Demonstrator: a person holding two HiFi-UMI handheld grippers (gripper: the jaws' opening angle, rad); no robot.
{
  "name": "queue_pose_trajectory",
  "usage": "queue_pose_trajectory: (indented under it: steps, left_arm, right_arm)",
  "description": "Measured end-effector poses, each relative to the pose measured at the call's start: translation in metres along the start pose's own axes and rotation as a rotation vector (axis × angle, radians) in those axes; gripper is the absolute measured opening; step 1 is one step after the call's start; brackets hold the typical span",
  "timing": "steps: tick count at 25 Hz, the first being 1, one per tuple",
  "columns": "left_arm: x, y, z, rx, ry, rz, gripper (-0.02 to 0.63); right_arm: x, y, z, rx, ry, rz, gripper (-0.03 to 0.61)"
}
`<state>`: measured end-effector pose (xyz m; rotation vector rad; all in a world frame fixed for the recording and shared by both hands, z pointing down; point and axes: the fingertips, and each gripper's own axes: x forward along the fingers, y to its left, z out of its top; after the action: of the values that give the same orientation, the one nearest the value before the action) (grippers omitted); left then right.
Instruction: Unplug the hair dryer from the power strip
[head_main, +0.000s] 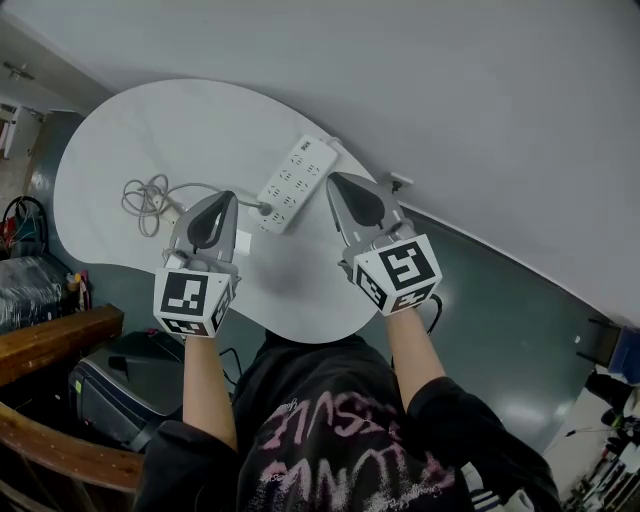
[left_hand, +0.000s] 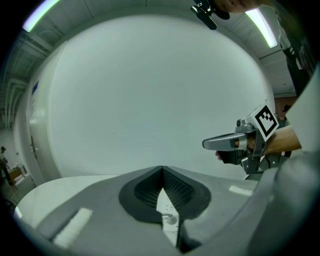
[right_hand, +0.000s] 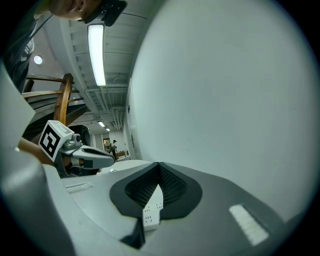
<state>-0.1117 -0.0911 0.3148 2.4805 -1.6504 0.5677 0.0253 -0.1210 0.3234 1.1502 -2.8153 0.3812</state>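
A white desk by a grey wall carries the power strip at upper centre, plug seated. Left claw and right claw, both closed and empty, flank it, likely to brace and pull.

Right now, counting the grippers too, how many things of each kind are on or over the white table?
Power strip: 1
Coiled cable: 1
Grippers: 2, the left gripper and the right gripper, both shut
Total: 4
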Motion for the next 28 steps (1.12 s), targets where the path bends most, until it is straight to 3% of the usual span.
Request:
queue_pose_trajectory:
  steps: [17,28]
  left_arm:
    - [0.012,0.0,-0.058,-0.083,0.049,-0.041,0.001]
    - [0.014,-0.001,-0.087,-0.093,0.095,-0.067,0.001]
  right_arm:
    - [0.021,0.014,-0.056,0.033,0.123,0.017,0.009]
    - [0.035,0.025,-0.081,0.051,0.161,0.031,0.009]
